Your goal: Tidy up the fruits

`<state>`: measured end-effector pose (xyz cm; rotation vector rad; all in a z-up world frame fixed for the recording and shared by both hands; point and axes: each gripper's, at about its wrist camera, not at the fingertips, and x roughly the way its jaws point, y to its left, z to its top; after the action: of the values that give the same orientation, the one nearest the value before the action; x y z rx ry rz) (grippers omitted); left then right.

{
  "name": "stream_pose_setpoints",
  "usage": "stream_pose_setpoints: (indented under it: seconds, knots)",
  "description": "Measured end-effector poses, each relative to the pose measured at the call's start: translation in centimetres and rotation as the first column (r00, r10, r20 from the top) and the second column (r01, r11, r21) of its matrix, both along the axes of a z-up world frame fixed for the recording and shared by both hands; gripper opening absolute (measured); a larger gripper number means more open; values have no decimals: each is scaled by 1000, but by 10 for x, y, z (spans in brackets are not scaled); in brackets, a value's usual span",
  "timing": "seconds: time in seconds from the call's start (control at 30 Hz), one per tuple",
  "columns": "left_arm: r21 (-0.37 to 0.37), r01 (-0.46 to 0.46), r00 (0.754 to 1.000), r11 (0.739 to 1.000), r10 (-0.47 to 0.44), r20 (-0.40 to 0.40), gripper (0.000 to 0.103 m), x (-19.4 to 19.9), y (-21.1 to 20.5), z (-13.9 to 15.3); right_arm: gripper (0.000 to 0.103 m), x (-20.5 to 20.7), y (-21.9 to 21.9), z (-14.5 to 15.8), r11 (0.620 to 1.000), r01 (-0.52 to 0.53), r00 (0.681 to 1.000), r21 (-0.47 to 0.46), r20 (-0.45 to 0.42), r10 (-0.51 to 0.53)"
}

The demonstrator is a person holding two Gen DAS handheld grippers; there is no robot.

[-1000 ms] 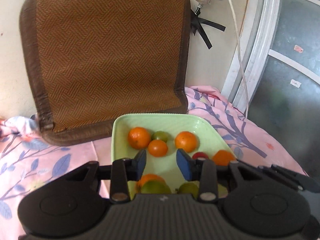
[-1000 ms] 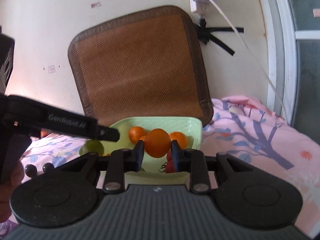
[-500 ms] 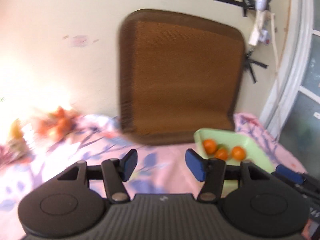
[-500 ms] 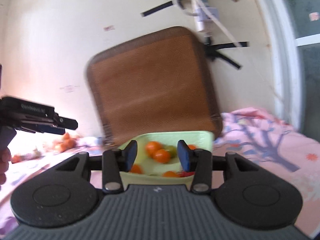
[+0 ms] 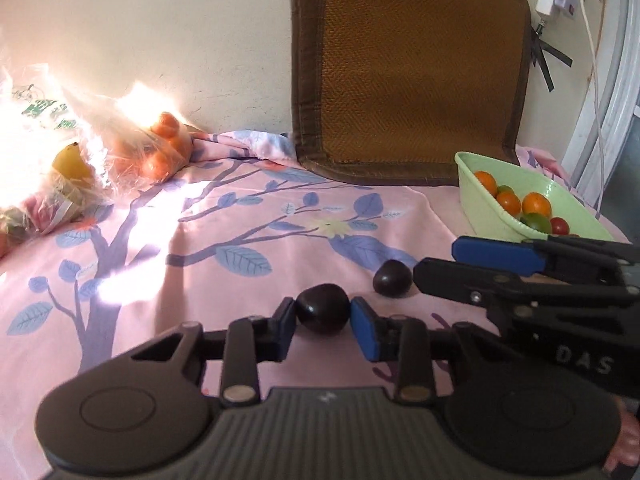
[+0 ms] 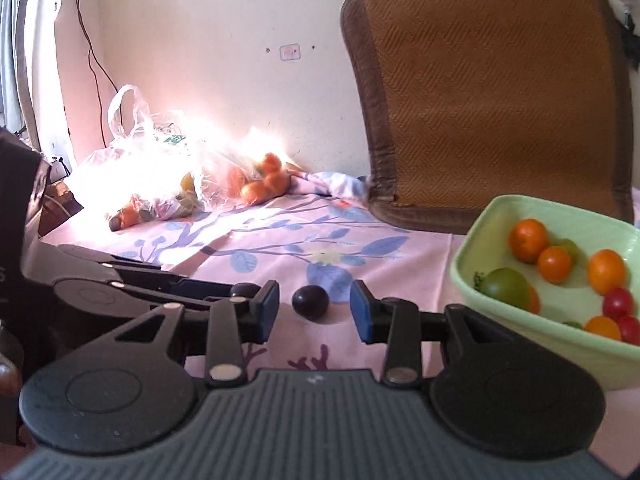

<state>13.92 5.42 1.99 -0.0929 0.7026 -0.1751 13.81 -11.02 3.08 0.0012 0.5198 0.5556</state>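
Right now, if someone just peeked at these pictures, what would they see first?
Probably the dark plum squeezed between the left gripper fingers, low in the middle. Next, the pale green tray of oranges and tomatoes on the right, and the sunlit plastic bags of fruit by the wall.

Fruit spread across cloth [image 5: 280,240], bowl [image 5: 480,196] at right.
Two plums, near [image 5: 322,308] and far [image 5: 392,279], lie mid-cloth, left of bowl; mat [image 5: 408,68] leans on wall behind; bagged fruit [image 5: 160,148] far left by wall.
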Motion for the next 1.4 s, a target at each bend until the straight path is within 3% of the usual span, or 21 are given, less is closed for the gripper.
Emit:
stream_pose_setpoints:
  seconds: [0.17,0.2,0.23,0.33,0.4,0.53,0.73,0.9,1.4]
  knots:
    - [-28,-28,1000,999,27,-9,31,-18,18,4,42,24,24,-9,998,-14,999,-53,-52,12]
    - [-28,-25,1000,999,25,-6,31,-23,18,5,40,27,29,-13,996,-5,998,-84,-68,-1]
    - [-30,-19,1000,999,19,1,31,-28,17,8,26,30,32,-17,994,-7,996,-108,-92,-3]
    - [-44,28,999,999,-26,36,31,-48,4,18,27,17,23,-14,996,25,996,-87,-88,-32]
    - [-52,78,996,996,-75,54,31,-61,-14,22,27,-7,4,-5,997,65,995,-40,-69,-67]
    - [-36,213,975,976,-210,71,31,-91,-63,21,27,-81,-43,-1,981,187,982,-43,23,-186]
    - [21,336,940,942,-337,62,31,-122,-123,7,27,-163,-104,-20,910,410,912,-59,12,-411]
    - [75,301,951,951,-305,54,31,-133,-136,-2,27,-184,-125,-27,872,487,873,-44,-7,-487]
    - [111,265,959,958,-273,70,41,-137,-140,-9,30,-193,-111,-38,886,461,887,-58,59,-458]
